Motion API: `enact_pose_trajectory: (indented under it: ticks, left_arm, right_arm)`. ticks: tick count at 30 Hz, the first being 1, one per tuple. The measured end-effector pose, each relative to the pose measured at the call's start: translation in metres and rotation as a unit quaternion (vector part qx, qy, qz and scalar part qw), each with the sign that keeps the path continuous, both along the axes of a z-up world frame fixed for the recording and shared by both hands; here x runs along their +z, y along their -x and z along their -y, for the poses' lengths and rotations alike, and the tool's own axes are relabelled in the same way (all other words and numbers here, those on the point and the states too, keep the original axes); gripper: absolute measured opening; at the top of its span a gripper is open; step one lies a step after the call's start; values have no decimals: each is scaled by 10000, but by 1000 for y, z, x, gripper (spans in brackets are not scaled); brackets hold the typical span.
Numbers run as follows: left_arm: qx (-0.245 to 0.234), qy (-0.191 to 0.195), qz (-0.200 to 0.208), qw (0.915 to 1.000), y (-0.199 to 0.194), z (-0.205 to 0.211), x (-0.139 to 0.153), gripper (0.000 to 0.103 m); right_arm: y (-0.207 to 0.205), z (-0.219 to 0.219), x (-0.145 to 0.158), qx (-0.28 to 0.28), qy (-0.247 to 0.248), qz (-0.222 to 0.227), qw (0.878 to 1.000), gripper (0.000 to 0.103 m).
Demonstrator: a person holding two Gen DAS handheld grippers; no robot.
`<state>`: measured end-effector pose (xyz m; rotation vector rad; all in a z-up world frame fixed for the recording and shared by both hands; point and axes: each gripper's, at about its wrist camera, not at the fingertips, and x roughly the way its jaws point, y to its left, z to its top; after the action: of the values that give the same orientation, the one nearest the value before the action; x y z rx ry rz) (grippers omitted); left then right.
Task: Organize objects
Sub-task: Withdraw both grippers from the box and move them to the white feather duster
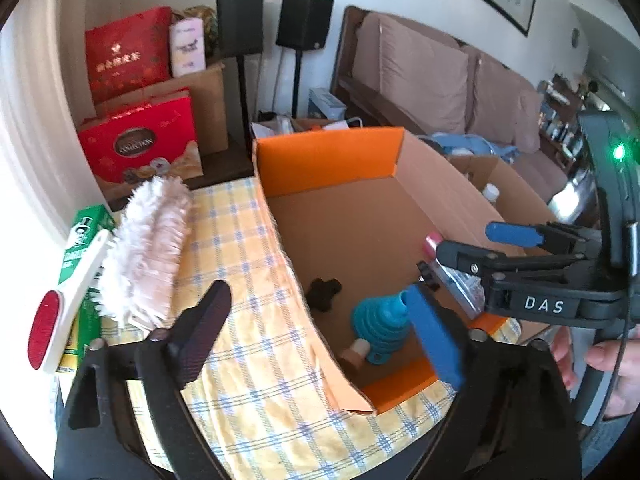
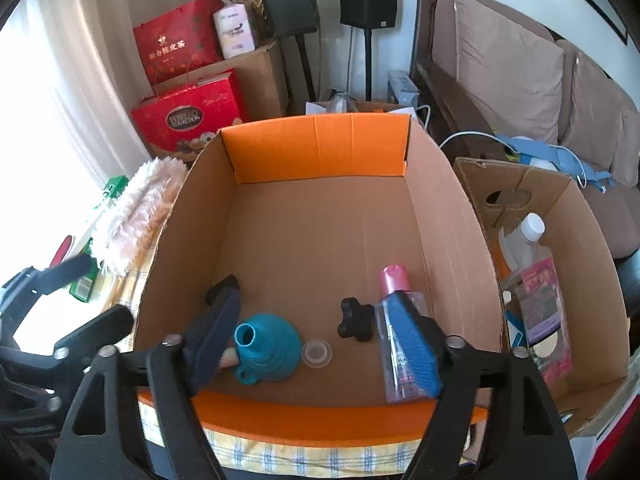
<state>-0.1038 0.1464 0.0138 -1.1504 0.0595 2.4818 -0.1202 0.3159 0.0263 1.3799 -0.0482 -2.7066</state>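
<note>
Box (image 2: 320, 240) holds funnel (image 2: 268, 348), knob (image 2: 356, 320), cap (image 2: 317, 354) and bottle (image 2: 400, 340) at 6 o'clock; duster (image 1: 148, 248) and brush (image 1: 60, 320) remain on worktop (image 1: 248, 320). Both grippers' (image 2: 316, 336) fingers apart, empty.

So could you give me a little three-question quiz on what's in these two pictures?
1. True or false: the teal funnel lies inside the orange-edged cardboard box.
2. What colour is the cap of the clear bottle in that box: A pink, B green, C black?
3. Fill in: the fluffy white duster lies on the yellow checked ____.

Key: 1 true; 2 A; 3 tablecloth.
</note>
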Motion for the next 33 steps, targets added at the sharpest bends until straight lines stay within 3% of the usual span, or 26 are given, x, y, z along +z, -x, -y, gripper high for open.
enact_pose_trajectory:
  ticks: [3, 5, 10, 14, 20, 33]
  left_arm:
    - [79, 12, -30, 10000, 0, 7, 4, 92]
    - [121, -46, -5, 9999, 1, 13, 5, 103]
    - [300, -118, -35, 9995, 1, 26, 7, 103]
    - [387, -123, -16, 9992, 1, 39, 6, 103]
    - [578, -119, 11, 9983, -1, 65, 3, 103]
    - [1141, 49, 102, 9934, -9, 148, -16, 103]
  right_arm:
    - [-2, 3, 2, 10, -72, -66, 10000, 83]
    - [-3, 6, 4, 47, -73, -98, 9999, 86]
    - [-8, 19, 11, 162, -148, -213, 9995, 89]
    - [-9, 33, 15, 293, -260, -257, 9989, 103]
    - [-9, 57, 16, 525, -299, -238, 9979, 103]
    - [-2, 106, 29, 883, 117, -356, 9954, 102]
